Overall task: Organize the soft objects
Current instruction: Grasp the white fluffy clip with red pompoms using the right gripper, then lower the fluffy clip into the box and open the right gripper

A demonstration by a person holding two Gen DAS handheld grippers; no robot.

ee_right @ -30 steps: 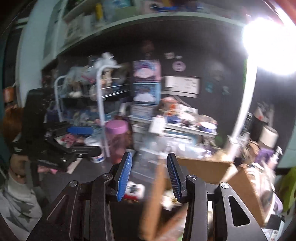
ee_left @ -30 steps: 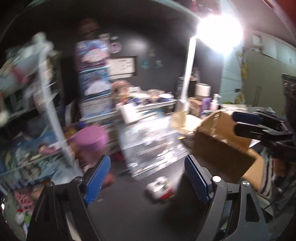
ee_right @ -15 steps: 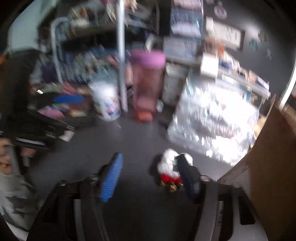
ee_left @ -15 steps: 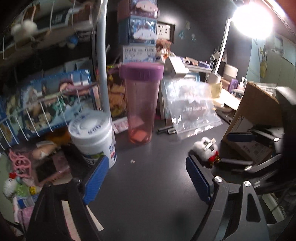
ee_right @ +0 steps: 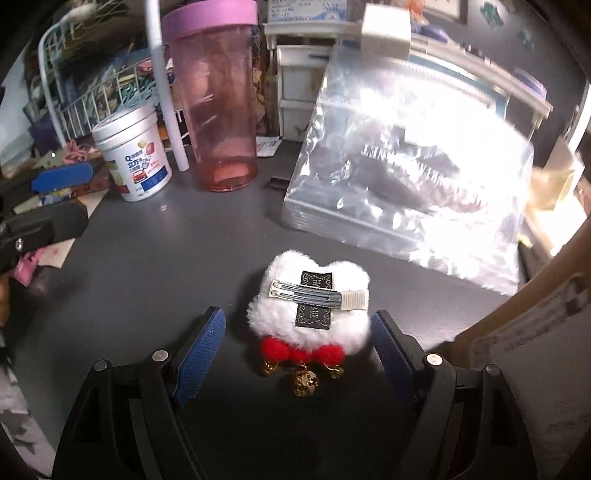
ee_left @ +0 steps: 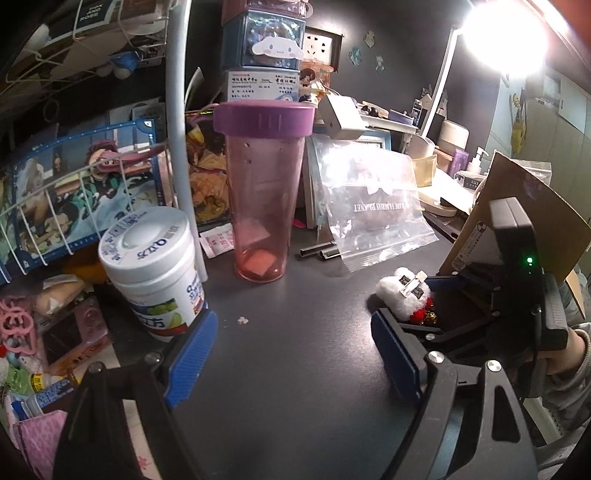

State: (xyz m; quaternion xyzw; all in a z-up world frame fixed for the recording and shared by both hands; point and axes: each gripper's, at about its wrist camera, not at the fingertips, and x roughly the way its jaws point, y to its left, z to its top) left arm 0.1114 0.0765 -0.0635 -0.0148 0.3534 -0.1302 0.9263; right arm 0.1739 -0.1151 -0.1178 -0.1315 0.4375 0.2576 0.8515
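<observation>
Lying at lower centre, the white plush hair clip (ee_right: pixel 309 306) sits between the spread-wide right gripper (ee_right: pixel 297 349); the left gripper (ee_left: pixel 291 354) gapes wide too.

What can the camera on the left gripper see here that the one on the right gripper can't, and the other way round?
Only the left wrist view shows the glaring desk lamp and the right gripper's body with the hand holding it.

Only the right wrist view shows the fluffy white hair clip's metal clasp, red pompoms and gold bells up close, between the open right gripper.

Both show the fluffy white hair clip, pink tumbler, white tub and clear plastic bag.
</observation>
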